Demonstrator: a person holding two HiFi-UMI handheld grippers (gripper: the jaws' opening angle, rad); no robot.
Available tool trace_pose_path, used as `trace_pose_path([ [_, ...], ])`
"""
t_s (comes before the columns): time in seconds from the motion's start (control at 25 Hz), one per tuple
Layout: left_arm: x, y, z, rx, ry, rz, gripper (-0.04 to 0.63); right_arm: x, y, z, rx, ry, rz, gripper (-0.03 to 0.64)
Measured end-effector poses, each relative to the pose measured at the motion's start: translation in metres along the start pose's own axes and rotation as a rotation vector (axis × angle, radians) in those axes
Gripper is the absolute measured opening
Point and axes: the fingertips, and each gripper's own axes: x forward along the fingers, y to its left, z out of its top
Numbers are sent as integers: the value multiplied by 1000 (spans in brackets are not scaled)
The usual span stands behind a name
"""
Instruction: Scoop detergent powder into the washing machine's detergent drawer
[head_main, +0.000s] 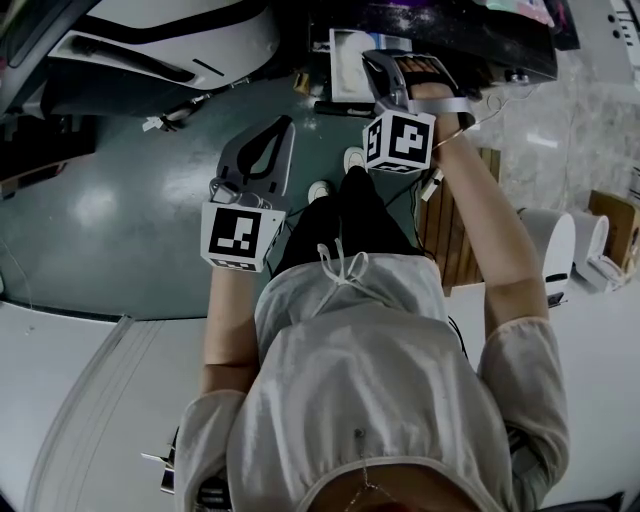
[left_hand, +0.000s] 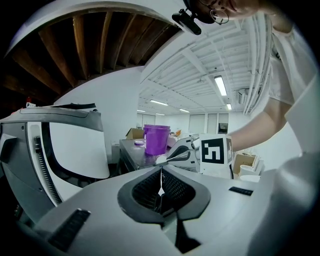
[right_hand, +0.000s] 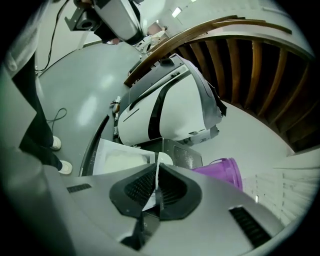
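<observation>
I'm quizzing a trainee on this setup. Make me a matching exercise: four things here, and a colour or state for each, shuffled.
1 left gripper
2 right gripper
3 tub
4 tray

A purple
B holds white powder
C shut, nothing between the jaws
D shut on white scoop

Pairs: 1-C, 2-D, 3-A, 4-B.
</observation>
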Motion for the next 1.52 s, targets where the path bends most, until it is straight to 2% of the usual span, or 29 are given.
trace_pose_path([
  [0.12,-3,-2,7,16,-13,-3,23,-10,-6,1,118,-18,0,11],
  [0.4,-6,-3,29,50,-42,-12,23,-39,-18,3,514,-82,37,12],
  [0.6,-3,-2,52,80,-71,-18,23,-60,-35,2,741,-127,37,12],
  [1.04,9,6,107,136,-138,-2,23,-102,-103,-4,1023,-277,-79,12],
  [1.32,18,11,136,167,-175,16,23,-125,-131,-16,1186,-387,-148,12],
  [1.52,22,13,155,194,-201,31,23,-136,-149,-25,1211,-439,-225,12],
])
